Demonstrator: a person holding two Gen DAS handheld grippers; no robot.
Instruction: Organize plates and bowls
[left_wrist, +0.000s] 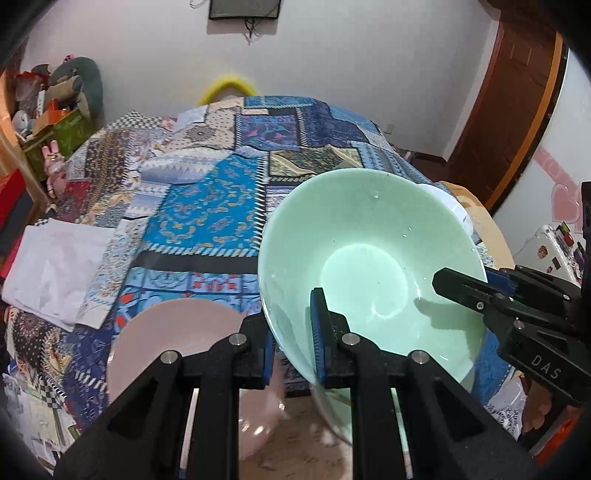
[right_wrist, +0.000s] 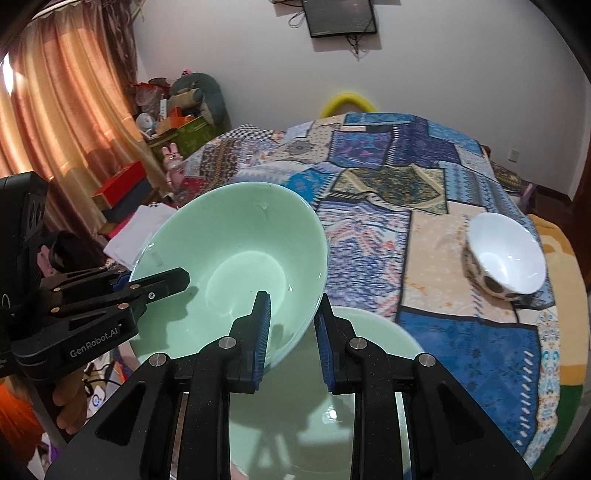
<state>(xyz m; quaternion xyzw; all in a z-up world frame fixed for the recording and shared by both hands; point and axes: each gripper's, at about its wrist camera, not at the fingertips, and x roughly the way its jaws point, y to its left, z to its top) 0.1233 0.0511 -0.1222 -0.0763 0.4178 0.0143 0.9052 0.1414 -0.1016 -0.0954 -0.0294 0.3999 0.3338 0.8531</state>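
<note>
A large mint-green bowl (left_wrist: 369, 266) (right_wrist: 229, 266) is held tilted in the air by both grippers. My left gripper (left_wrist: 293, 332) straddles its near rim, with one finger inside and one outside. My right gripper (right_wrist: 291, 332) straddles the opposite rim the same way; it also shows in the left wrist view (left_wrist: 465, 284). The left gripper shows in the right wrist view (right_wrist: 155, 280). A second green bowl or plate (right_wrist: 332, 398) lies right below. A pink bowl (left_wrist: 177, 339) sits at lower left. A white bowl with a dark pattern (right_wrist: 506, 254) stands on the cloth at right.
A patchwork blue cloth (left_wrist: 207, 206) covers the table. A folded white cloth (left_wrist: 55, 266) lies at its left edge. Boxes and soft toys (left_wrist: 55, 110) are stacked at far left. A curtain (right_wrist: 62, 110) hangs on the left, and a wooden door (left_wrist: 517, 110) is at right.
</note>
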